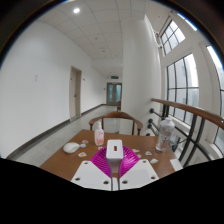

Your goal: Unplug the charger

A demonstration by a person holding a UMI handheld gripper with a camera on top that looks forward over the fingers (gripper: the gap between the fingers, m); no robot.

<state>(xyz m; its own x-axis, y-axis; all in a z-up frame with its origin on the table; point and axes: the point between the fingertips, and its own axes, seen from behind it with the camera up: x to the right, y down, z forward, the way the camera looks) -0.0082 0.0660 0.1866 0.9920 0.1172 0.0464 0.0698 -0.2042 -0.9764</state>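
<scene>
One charger (pixel 115 150), white and blocky, sits upright between your gripper's (pixel 114 168) two fingers, at their far ends. Your magenta pads (pixel 103 160) flank it on either side, and they look to be touching it, so you appear to have the fingers closed on the charger. Whatever it is plugged into lies under it and cannot be made out.

Items around it, on the wooden table (pixel 82 158):
- One clear bottle (pixel 98 136), upright, beyond the fingers and a little to the left of the charger, well apart from it.
- One white lump (pixel 70 147), low and rounded, near the table's left part; what it is cannot be told.
- One small pale item (pixel 82 152) just beside that lump, nearer to your fingers.
- One white bag or crumpled wrap (pixel 165 133), standing tall at the table's right side, beyond the fingers.
- Several small light bits (pixel 148 152) scattered between that wrap and the charger.

Beyond the table:
- One wooden chair (pixel 117 119), its curved back facing you across the far edge.
- One long corridor with a door (pixel 114 94) at its end.
- One wooden railing (pixel 188 112) at the right, under tall windows (pixel 186 78).
</scene>
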